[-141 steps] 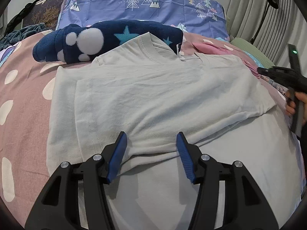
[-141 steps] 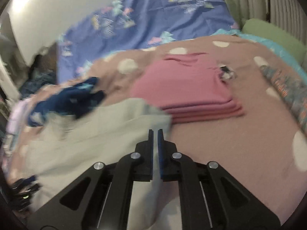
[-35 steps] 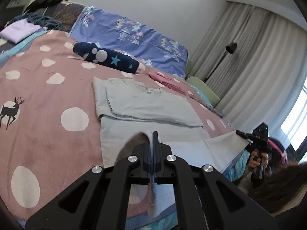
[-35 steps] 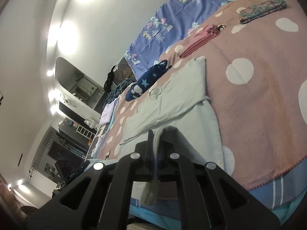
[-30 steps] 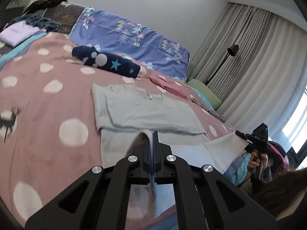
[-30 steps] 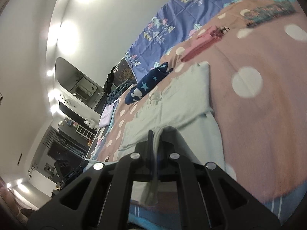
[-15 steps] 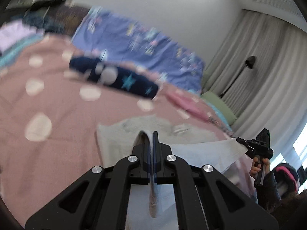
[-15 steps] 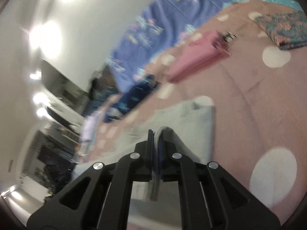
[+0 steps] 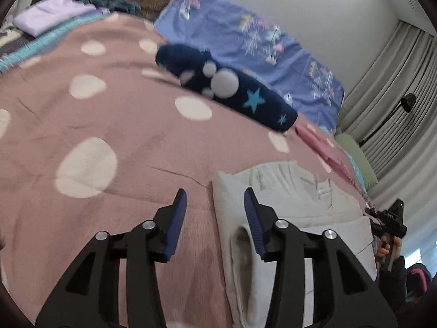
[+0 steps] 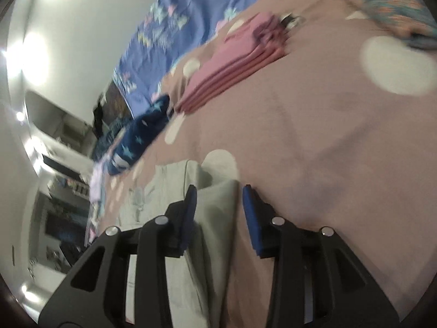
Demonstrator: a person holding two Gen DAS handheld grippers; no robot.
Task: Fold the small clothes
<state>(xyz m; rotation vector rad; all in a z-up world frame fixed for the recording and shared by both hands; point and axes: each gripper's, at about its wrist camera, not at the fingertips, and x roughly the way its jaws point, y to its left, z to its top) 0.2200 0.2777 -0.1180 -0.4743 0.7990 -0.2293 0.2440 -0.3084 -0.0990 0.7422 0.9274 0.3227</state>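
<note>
A pale grey T-shirt (image 9: 286, 191) lies folded over itself on the pink dotted bedspread (image 9: 123, 142). My left gripper (image 9: 215, 205) is open just above the shirt's left edge, which lies slack by the right finger. In the right wrist view the shirt (image 10: 218, 205) lies between and under the fingers of my right gripper (image 10: 218, 199), which is open over its right edge. The right gripper also shows in the left wrist view (image 9: 387, 218), held in a hand.
A navy star-patterned fleece (image 9: 226, 87) lies behind the shirt. A folded pink stack (image 10: 240, 57) sits further right, with a patterned folded cloth (image 10: 387, 8) beyond it. A blue tree-print cover (image 9: 259, 41) lines the headboard. Curtains and a floor lamp (image 9: 407, 104) stand at right.
Both grippers carried the shirt's bottom hem forward over the upper part, then opened and let it go. The hem now lies on the shirt.
</note>
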